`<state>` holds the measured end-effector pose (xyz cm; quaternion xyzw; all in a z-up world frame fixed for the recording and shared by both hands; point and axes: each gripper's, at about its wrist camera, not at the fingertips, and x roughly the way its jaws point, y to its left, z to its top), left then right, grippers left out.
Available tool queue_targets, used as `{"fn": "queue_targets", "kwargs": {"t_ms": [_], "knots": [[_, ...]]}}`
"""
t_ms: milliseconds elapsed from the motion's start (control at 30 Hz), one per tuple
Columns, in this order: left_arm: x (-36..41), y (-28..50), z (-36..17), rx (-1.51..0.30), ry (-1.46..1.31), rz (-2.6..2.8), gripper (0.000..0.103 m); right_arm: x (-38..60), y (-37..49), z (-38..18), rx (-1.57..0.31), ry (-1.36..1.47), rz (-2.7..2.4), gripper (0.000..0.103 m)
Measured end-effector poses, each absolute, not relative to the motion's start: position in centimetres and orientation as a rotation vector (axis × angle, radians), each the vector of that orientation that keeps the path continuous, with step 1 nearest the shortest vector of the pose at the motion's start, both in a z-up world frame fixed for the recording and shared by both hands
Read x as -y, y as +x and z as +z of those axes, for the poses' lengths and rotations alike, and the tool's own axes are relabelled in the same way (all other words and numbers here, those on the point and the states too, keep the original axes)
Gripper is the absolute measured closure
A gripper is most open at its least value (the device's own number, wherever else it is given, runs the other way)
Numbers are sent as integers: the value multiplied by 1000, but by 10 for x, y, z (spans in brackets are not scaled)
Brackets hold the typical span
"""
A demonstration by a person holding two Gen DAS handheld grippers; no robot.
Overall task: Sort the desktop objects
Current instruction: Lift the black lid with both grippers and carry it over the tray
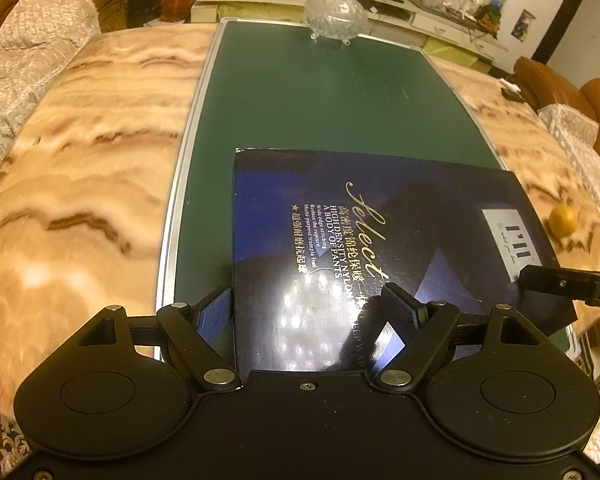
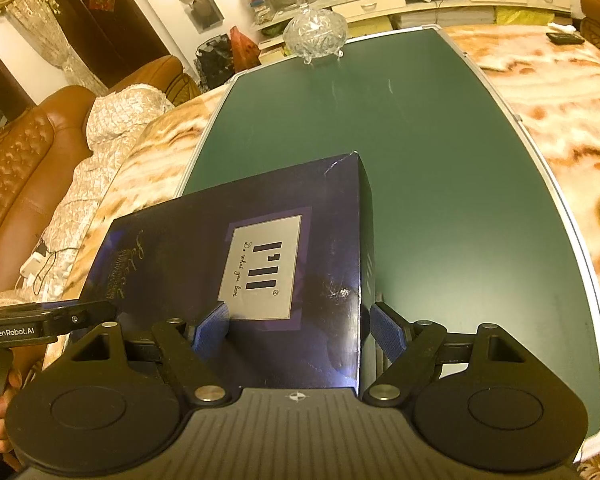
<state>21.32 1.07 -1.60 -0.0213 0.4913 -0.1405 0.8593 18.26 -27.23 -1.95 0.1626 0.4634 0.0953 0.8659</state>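
Marble-patterned in orange and cream, the table [image 1: 80, 168] carries a dark green board [image 1: 320, 100] with a silver frame, and that board serves as the landmark for everything else. On its near end lies a flat dark blue box [image 1: 340, 248] with gold lettering and a pale label, one corner reaching just past the board's right edge. At the far end of the board stands a lidded glass candy dish [image 1: 335, 16]. Off the board's right side, on the bare marble, sits a yellow-orange fruit [image 1: 563, 220]. The left gripper [image 1: 304, 312] is spread wide across the box's near left corner, one blue pad beside the box's left side and the other over the lid; whether the pads press the box cannot be told. The right gripper [image 2: 300, 326] is likewise wide apart, straddling the box's right edge, one pad on the lid by the label and the other just beside the side wall.
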Motion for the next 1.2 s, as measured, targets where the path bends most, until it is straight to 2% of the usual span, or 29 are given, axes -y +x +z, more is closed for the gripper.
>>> {"fn": "queue_targets", "kwargs": {"t_ms": [500,1200], "knots": [[-12,166,-32,-1058,-27,-285,23,273,132,-34,-982,348,196,21],[-8,162,-49,-1075,-4,-276,23,276,127,-56,-1009,377,188,21]]}}
